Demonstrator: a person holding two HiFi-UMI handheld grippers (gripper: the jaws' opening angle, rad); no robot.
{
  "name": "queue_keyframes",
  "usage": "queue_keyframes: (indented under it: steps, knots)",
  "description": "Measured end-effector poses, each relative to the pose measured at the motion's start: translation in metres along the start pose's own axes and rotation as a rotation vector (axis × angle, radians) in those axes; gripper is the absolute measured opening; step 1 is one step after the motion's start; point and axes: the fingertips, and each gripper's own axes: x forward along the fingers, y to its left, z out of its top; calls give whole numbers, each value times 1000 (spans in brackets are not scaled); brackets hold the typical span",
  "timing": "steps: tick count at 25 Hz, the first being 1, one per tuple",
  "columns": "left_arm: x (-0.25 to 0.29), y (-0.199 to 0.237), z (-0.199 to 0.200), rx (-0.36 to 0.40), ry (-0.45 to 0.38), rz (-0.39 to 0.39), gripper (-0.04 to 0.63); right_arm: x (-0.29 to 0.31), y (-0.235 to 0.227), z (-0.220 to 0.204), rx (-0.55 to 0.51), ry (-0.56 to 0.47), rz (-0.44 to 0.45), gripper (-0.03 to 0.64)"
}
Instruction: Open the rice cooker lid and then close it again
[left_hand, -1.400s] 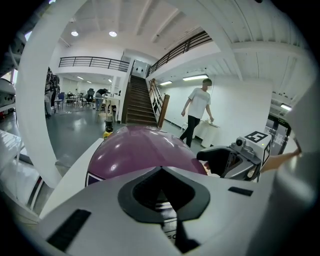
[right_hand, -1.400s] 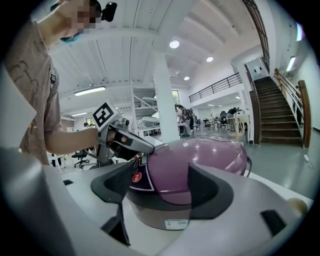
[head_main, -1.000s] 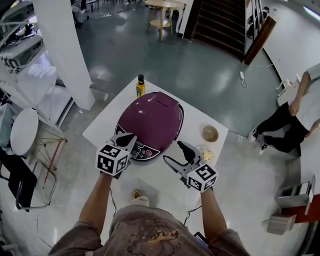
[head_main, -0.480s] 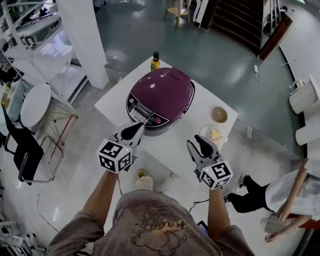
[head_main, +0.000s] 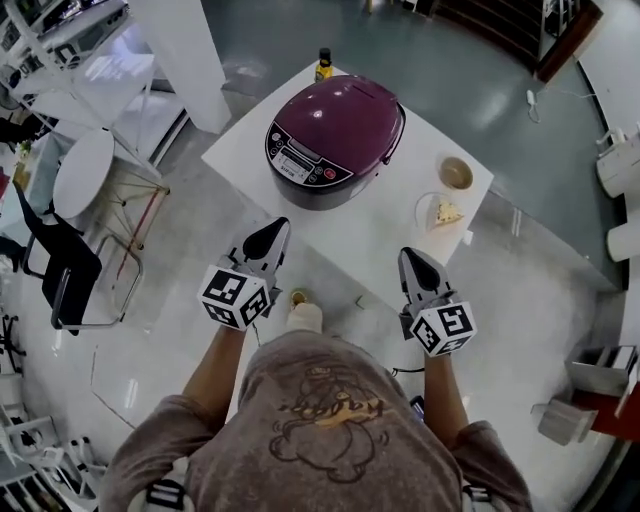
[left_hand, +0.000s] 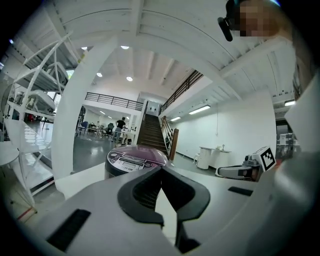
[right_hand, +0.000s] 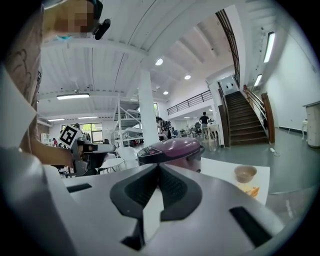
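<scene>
- Ahead of your jaws, the rice cooker (head_main: 335, 140) has a glossy, smooth purple lid that catches the ceiling lights.
- Between your jaws and the cooker, the table (head_main: 370, 240) top is white, smooth and matt.
- Ahead and right of your jaws, the bowl (head_main: 456, 173) looks tan and glazed.
- Your left gripper (head_main: 281, 224) has a matt grey plastic shell; its pads (left_hand: 145, 192) are black and ribbed.
- Far beyond your jaws, the floor (head_main: 470, 60) is polished and reflective.

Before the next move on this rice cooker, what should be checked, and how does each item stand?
1. The lid of the rice cooker is down: ok.
2. The left gripper is empty, jaws together: ok.
3. The right gripper is empty, jaws just closed on nothing: ok.
4. Both grippers at the cooker: not ok, they hang back by the table edge.
5. The bowl and plate stand apart from the cooker: ok.
6. Lid release located: cannot tell.
</scene>
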Motion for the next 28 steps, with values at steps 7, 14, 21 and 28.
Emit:
queue_keyframes:
  steps: [7, 14, 21, 28]
  knots:
    - [-6, -10, -21, 6, -21, 11, 20, -8, -6, -28, 39, -2, -69, 3]
    - [-11, -5, -31, 13, -33, 48, 20, -8, -9, -33, 40, -20, -90, 3]
    - [-12, -4, -33, 15, -39, 59, 20, 0, -7, -32, 39, -11, -79, -3]
    - [-16, -1, -33, 11, -35, 79, 21, 7, -1, -26, 34, 2, -47, -3]
